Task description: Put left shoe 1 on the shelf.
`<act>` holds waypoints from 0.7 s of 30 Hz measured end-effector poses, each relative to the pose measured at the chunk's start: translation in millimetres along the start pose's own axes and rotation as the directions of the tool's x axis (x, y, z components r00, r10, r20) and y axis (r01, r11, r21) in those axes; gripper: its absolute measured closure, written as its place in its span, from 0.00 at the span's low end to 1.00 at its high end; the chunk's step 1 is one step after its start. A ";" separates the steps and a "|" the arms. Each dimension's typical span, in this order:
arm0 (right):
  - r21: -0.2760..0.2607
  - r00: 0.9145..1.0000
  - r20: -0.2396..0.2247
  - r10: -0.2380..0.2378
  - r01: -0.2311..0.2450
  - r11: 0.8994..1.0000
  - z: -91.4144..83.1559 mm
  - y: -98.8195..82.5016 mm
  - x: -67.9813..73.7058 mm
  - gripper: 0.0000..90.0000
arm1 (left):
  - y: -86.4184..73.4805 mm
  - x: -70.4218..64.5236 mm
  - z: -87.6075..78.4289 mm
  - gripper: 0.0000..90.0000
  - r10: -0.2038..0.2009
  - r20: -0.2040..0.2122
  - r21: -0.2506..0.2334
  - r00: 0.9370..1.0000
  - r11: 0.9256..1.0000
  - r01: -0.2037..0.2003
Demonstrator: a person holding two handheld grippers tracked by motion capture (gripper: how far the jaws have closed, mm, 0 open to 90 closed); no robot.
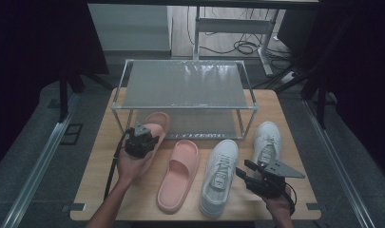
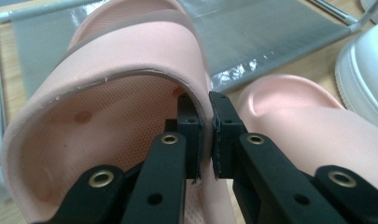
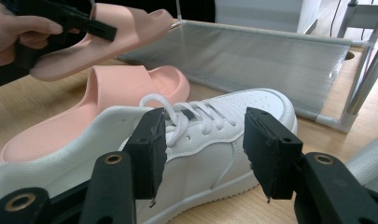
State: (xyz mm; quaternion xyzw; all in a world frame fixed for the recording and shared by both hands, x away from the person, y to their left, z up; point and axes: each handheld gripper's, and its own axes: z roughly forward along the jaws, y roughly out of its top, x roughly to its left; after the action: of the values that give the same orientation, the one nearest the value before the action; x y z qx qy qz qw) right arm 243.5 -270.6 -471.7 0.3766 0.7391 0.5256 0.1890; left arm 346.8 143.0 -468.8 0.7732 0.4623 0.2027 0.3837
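Note:
My left gripper is shut on the strap edge of a pink slide, which it holds off the table with its toe at the front of the shoe rack's lower shelf. The matching pink slide lies on the wooden table. A white sneaker lies right of it, a second one farther right. My right gripper is open, its jaws wide apart just short of the nearer sneaker's side. In the right gripper view the held slide hangs at the upper left.
A two-tier metal-frame rack with grey mesh shelves stands at the back of the table. Its posts rise at each corner. Dark curtains and a floor with cables surround the table.

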 end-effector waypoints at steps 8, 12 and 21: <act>0.001 1.000 -0.001 0.002 -0.002 1.000 0.6 -0.7 -0.2 0.55 | 11.4 -5.6 23.5 0.94 0.023 -0.016 -0.006 1.000 1.000 -0.023; -0.002 1.000 0.002 0.006 -0.006 1.000 0.0 -0.7 -0.9 0.55 | 15.7 -9.8 34.6 0.94 0.036 -0.026 -0.007 0.999 0.999 -0.036; -0.003 1.000 0.002 0.007 -0.007 1.000 0.0 -0.4 -0.5 0.55 | 21.5 -12.9 53.6 0.94 0.034 -0.037 -0.004 0.999 0.999 -0.034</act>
State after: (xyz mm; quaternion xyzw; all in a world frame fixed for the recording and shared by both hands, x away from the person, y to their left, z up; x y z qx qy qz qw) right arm 243.7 -271.1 -472.0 0.3793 0.7368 0.5271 0.1884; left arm 388.3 104.1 -484.8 0.7762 0.4556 0.2245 0.3735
